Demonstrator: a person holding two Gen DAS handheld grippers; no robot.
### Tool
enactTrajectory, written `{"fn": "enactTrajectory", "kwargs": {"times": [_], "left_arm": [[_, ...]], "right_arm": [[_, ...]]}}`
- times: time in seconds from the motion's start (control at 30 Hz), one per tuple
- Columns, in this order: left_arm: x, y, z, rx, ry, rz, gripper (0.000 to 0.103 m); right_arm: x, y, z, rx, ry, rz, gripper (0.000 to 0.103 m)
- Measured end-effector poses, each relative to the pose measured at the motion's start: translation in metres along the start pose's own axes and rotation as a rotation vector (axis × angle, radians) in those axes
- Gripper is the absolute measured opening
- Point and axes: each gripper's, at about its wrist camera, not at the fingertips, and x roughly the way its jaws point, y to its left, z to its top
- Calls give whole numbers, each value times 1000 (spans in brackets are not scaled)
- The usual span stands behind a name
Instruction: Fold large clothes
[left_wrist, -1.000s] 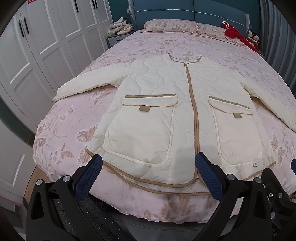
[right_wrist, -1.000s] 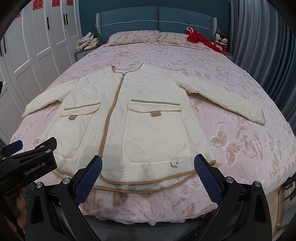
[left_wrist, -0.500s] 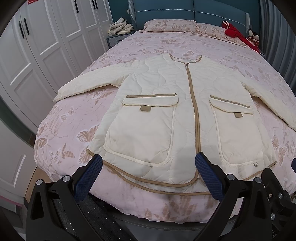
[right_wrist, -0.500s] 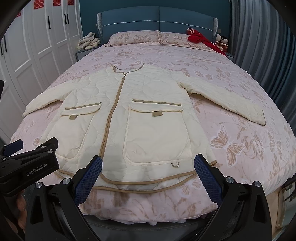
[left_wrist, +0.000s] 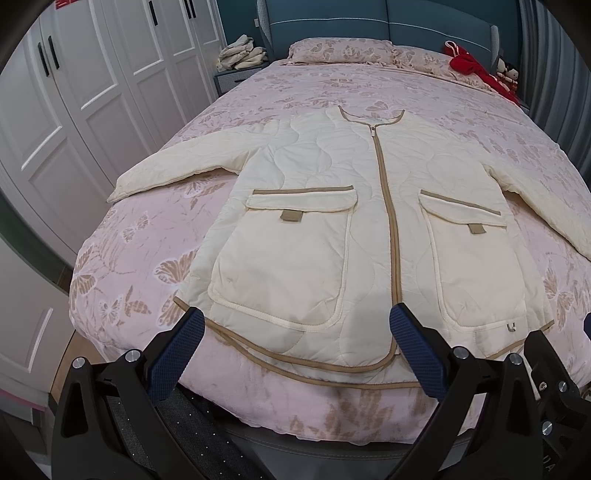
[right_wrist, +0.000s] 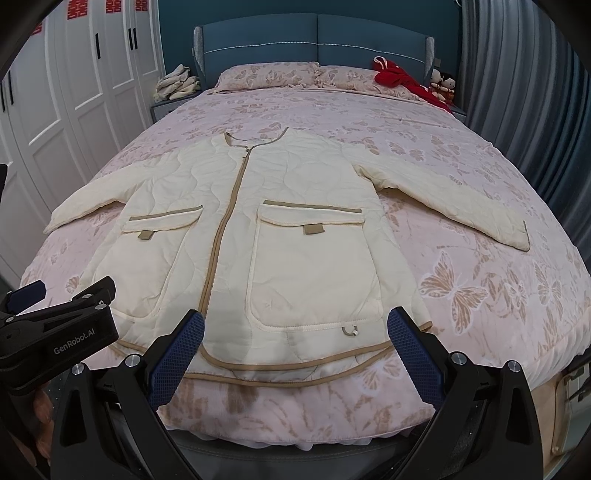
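A cream quilted jacket (left_wrist: 332, 206) (right_wrist: 295, 221) with tan trim lies flat and face up on the bed, zipped, both sleeves spread out sideways, hem toward me. My left gripper (left_wrist: 295, 328) hovers open at the foot of the bed, just before the hem below the left pocket, holding nothing. My right gripper (right_wrist: 295, 328) is open too, in front of the hem below the right pocket. The left gripper's body (right_wrist: 55, 332) shows at the left edge of the right wrist view.
The bed (right_wrist: 480, 295) has a pink butterfly quilt, pillows (right_wrist: 266, 75) and a blue headboard (right_wrist: 314, 40). Red cloth (right_wrist: 399, 79) and dolls lie at the far right. White wardrobes (left_wrist: 92, 92) stand left, grey curtains (right_wrist: 524, 92) right, folded clothes (left_wrist: 242, 55) on a nightstand.
Both grippers have drifted slightly nearer and lower toward the jacket's hem; the jacket itself has not moved.
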Motion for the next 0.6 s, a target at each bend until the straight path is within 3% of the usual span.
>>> {"fn": "enactTrajectory", "kwargs": {"times": [0.6], "left_arm": [[0, 3, 1, -8, 5, 8, 98]], "right_arm": [[0, 2, 4, -3, -3, 0, 98]]}}
